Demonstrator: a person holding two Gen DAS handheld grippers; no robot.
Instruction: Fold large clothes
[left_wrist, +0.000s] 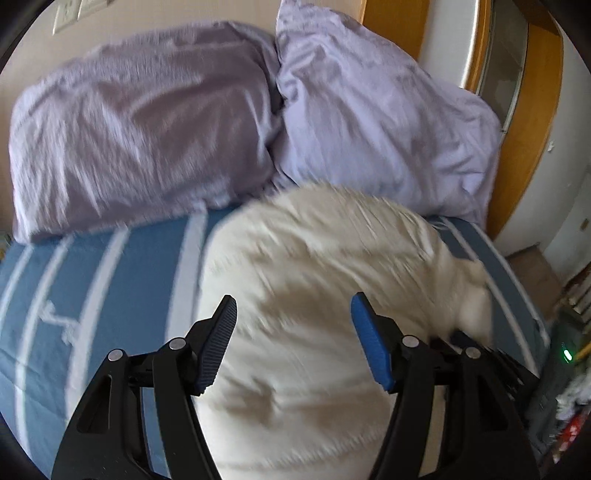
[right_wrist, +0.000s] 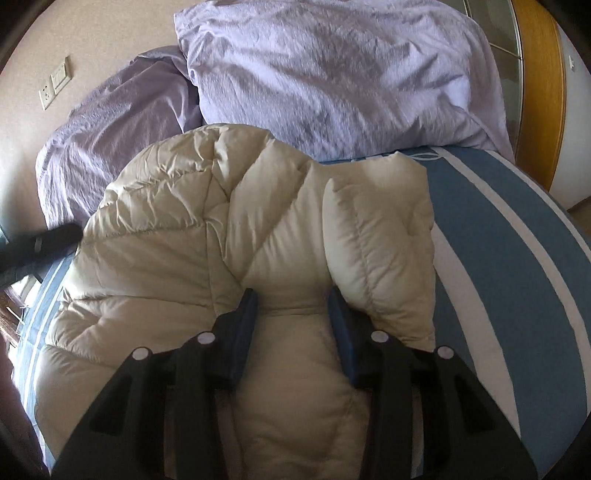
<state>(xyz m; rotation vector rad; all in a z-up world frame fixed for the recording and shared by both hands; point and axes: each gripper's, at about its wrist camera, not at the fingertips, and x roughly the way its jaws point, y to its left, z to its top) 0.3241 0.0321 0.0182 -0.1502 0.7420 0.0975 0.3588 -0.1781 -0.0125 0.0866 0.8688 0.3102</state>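
Observation:
A cream quilted down jacket (right_wrist: 177, 236) lies bunched on the blue striped bed cover (right_wrist: 509, 229). My right gripper (right_wrist: 291, 295) is closed on a thick fold of the jacket, the padding bulging up between and beside its blue pads (right_wrist: 341, 325). In the left wrist view the jacket (left_wrist: 314, 258) is motion-blurred. My left gripper (left_wrist: 293, 302) hovers over it with its jaws wide apart and nothing between them. The left gripper also shows as a dark shape at the left edge of the right wrist view (right_wrist: 40, 243).
Two lilac pillows (left_wrist: 140, 125) (left_wrist: 376, 110) lie at the head of the bed against the wall. A wooden door frame (left_wrist: 543, 110) stands to the right. Clutter and a green light (left_wrist: 567, 355) sit beside the bed's right edge.

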